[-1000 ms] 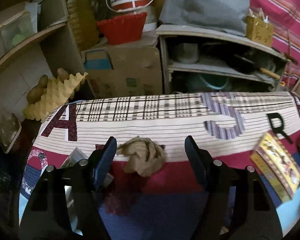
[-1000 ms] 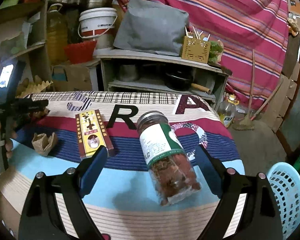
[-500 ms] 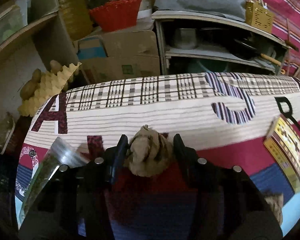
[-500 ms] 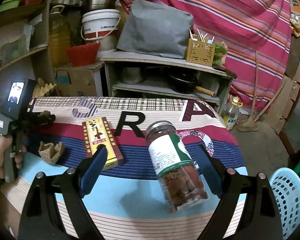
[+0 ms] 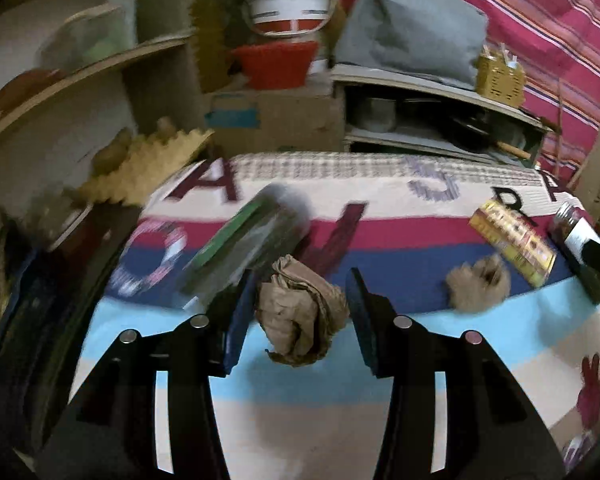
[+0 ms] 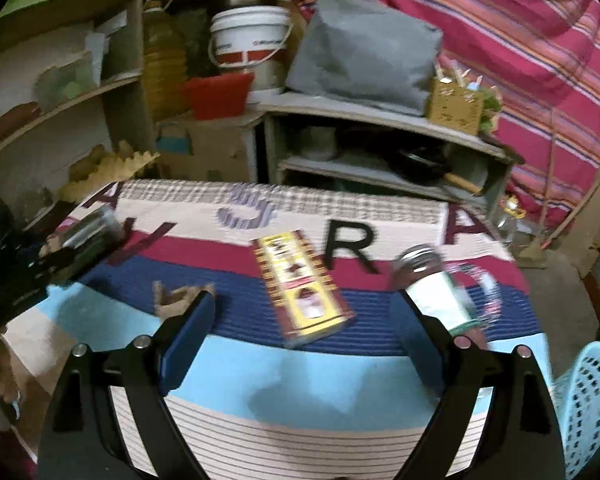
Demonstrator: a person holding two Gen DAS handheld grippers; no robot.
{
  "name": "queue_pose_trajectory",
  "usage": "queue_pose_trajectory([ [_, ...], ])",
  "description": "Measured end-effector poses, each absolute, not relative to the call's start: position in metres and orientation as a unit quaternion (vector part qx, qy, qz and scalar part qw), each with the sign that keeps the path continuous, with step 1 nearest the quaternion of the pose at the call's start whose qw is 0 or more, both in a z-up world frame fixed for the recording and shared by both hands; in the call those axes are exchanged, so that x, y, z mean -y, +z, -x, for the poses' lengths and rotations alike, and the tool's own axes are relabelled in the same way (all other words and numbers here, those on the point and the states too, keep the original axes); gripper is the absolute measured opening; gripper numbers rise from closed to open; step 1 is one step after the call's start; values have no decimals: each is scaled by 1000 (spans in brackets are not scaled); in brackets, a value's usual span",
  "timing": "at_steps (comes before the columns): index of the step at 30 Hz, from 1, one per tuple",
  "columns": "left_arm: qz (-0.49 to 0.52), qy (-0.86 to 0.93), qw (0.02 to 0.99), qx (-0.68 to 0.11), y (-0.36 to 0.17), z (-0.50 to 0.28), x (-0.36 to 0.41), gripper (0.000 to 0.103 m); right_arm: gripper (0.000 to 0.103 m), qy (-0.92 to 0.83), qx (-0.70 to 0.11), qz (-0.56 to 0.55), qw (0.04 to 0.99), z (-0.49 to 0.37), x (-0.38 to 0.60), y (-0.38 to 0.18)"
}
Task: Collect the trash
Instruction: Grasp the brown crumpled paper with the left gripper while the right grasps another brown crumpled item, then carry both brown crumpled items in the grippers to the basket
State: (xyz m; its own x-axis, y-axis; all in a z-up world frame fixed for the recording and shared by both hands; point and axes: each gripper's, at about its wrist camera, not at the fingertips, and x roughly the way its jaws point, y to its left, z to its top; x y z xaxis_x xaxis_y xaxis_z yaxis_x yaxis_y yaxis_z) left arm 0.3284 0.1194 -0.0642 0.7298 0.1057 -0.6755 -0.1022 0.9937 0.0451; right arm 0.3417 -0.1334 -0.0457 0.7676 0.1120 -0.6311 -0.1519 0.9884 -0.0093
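Observation:
My left gripper (image 5: 302, 308) is shut on a crumpled brown paper wad (image 5: 300, 316) and holds it above the striped tablecloth (image 5: 260, 392). A second crumpled brown paper (image 5: 478, 282) lies on the blue stripe to the right; in the right wrist view it (image 6: 178, 298) sits just beyond my left finger (image 6: 188, 328). My right gripper (image 6: 300, 328) is open and empty above the table's near side. A light blue perforated basket (image 6: 590, 404) stands on the floor at lower right.
A yellow and red box (image 6: 300, 282) lies mid-table and a jar with a green label (image 6: 440, 292) lies right of it. A dark jar lies at the left (image 5: 248, 248). Cluttered shelves, a bucket and cardboard boxes stand behind the table.
My left gripper closed on the paper wad, lifted it and drew back from the table's far side. My right gripper swung left, so the box now lies between its fingers.

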Motion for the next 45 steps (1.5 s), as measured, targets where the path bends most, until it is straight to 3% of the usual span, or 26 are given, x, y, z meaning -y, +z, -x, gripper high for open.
queue_pose_trajectory([
  [16,19,97,919,-383,-96,-312,-181,45,86,113,-392,88,909,-371,42,-94],
  [18,20,97,919,-381,-94,-312,-182,45,78,114,-402,90,904,-376,37,-100],
  [20,21,95,920,-378,-91,-311,-180,45,53,126,-418,87,895,-382,34,-107],
  [23,16,95,923,-374,-85,-309,-175,45,47,138,-415,81,895,-378,37,-106],
  [34,11,58,938,-341,-41,-279,-114,45,46,133,-353,36,925,-310,112,-36],
  [45,-23,-49,947,-317,-7,-239,33,45,46,39,-304,-13,952,-217,257,5],
])
